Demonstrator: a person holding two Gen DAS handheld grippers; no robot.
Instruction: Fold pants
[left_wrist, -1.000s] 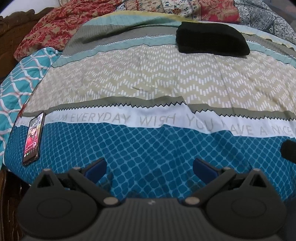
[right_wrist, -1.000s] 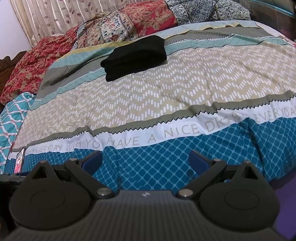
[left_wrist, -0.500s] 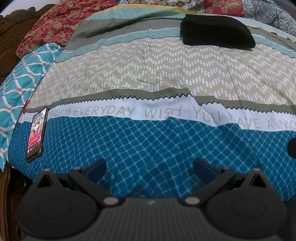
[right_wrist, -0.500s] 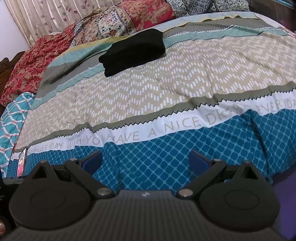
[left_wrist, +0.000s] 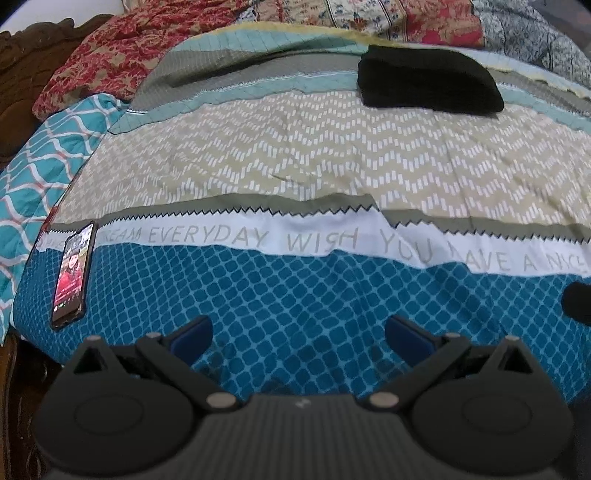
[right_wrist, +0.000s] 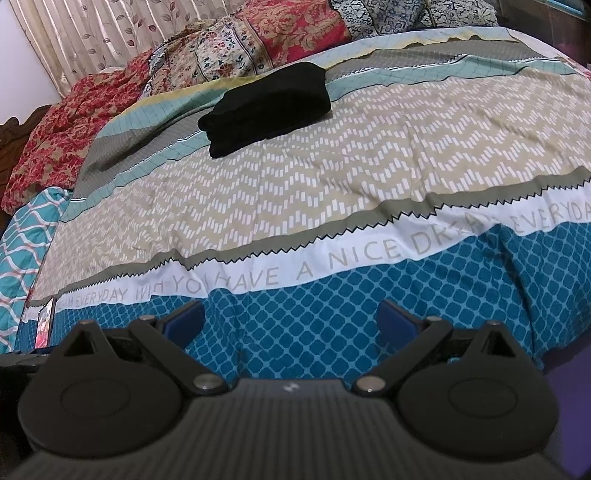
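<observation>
The black pants (left_wrist: 428, 82) lie folded in a compact stack at the far side of the bed; they also show in the right wrist view (right_wrist: 267, 107). My left gripper (left_wrist: 298, 334) is open and empty, held over the blue patterned near edge of the bedspread, far from the pants. My right gripper (right_wrist: 291, 317) is open and empty, also over the blue band near the bed's front edge. The other gripper's dark tip (left_wrist: 578, 302) shows at the right edge of the left wrist view.
A phone (left_wrist: 72, 275) with a lit screen lies on the bed's near left corner. Patterned quilts and pillows (right_wrist: 236, 48) are piled along the far side. A dark wooden bed frame (left_wrist: 22, 77) stands at the left. A curtain (right_wrist: 92, 33) hangs behind.
Both grippers stay open and empty. The views shifted slightly, dipping and coming back; the folded pants and phone have not moved on the bed.
</observation>
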